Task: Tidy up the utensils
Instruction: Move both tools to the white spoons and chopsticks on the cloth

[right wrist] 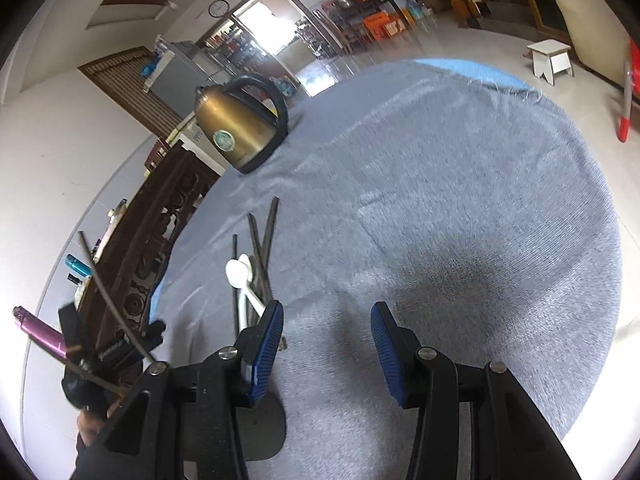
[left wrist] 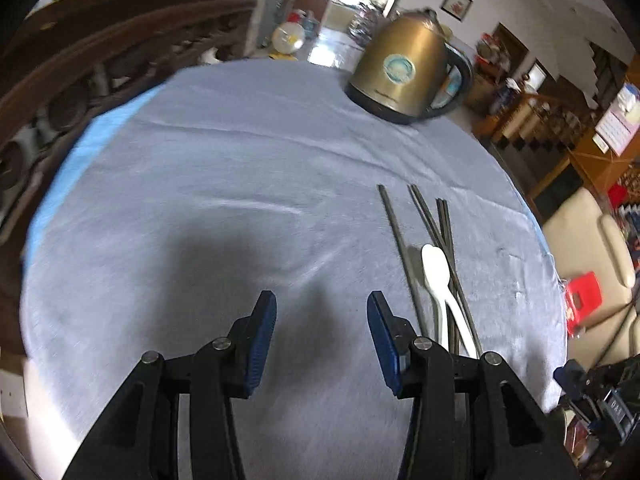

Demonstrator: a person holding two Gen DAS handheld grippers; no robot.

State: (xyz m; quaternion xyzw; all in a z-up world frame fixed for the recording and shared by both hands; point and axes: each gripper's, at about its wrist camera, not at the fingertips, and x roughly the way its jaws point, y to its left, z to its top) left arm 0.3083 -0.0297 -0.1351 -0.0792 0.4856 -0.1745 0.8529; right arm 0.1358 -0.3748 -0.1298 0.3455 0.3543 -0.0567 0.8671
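A round table [left wrist: 240, 152] under a grey cloth [right wrist: 460, 200], with a blue layer showing at its rim, fills the foreground. A gold electric kettle [left wrist: 404, 68] stands at its far side. Carved dark wooden furniture [left wrist: 80, 60] runs along one side. Beyond, a bright doorway [right wrist: 268, 28] throws glare across the glossy pale floor [right wrist: 460, 40]. The walls are white; a round clock [right wrist: 219, 8] hangs above the doorway and a framed picture [left wrist: 456, 3] hangs nearby. A white stool [right wrist: 550, 58], a cream sofa [left wrist: 580, 232] and a red plastic stool [left wrist: 584, 300] stand around.
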